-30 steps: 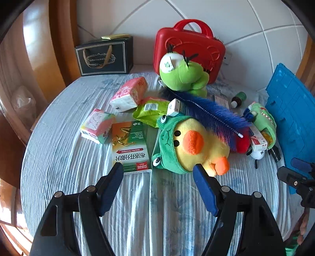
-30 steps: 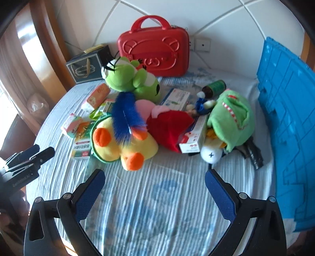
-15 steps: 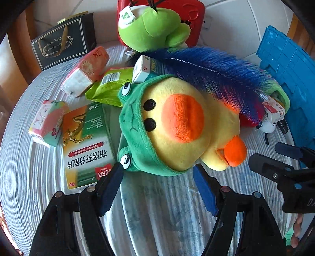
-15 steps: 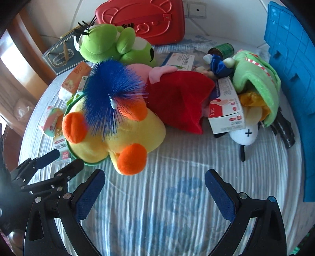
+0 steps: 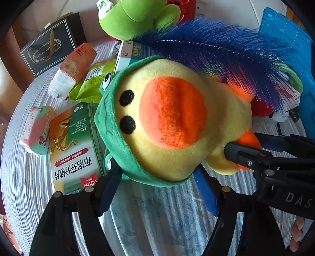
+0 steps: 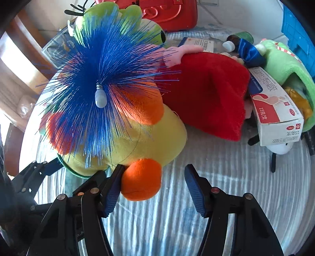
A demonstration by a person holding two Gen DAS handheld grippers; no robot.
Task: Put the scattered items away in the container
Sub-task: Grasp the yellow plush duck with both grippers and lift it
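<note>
A yellow duck plush [image 5: 173,122] in a green frog hood lies on the striped cloth, a blue bristle brush [image 5: 226,55] resting across it. My left gripper [image 5: 157,183] is open, its fingers at either side of the duck's hooded head. My right gripper [image 6: 153,187] is open around the duck's orange foot [image 6: 141,179]; it also shows in the left wrist view [image 5: 256,149]. The duck [image 6: 137,137] and brush [image 6: 100,82] fill the right wrist view. The blue container [image 5: 291,45] stands at the right.
A green medicine box [image 5: 74,149], tissue packs [image 5: 37,128], a green pouch [image 5: 92,82] and a black gift bag [image 5: 49,47] lie left. A green frog plush [image 5: 137,15], red case [image 6: 169,11], red plush [image 6: 212,92], white box [image 6: 275,110] and green dinosaur plush [image 6: 287,67] crowd behind.
Both grippers have moved in close to the duck plush. The left now brackets its head, and the right has narrowed around its orange foot.
</note>
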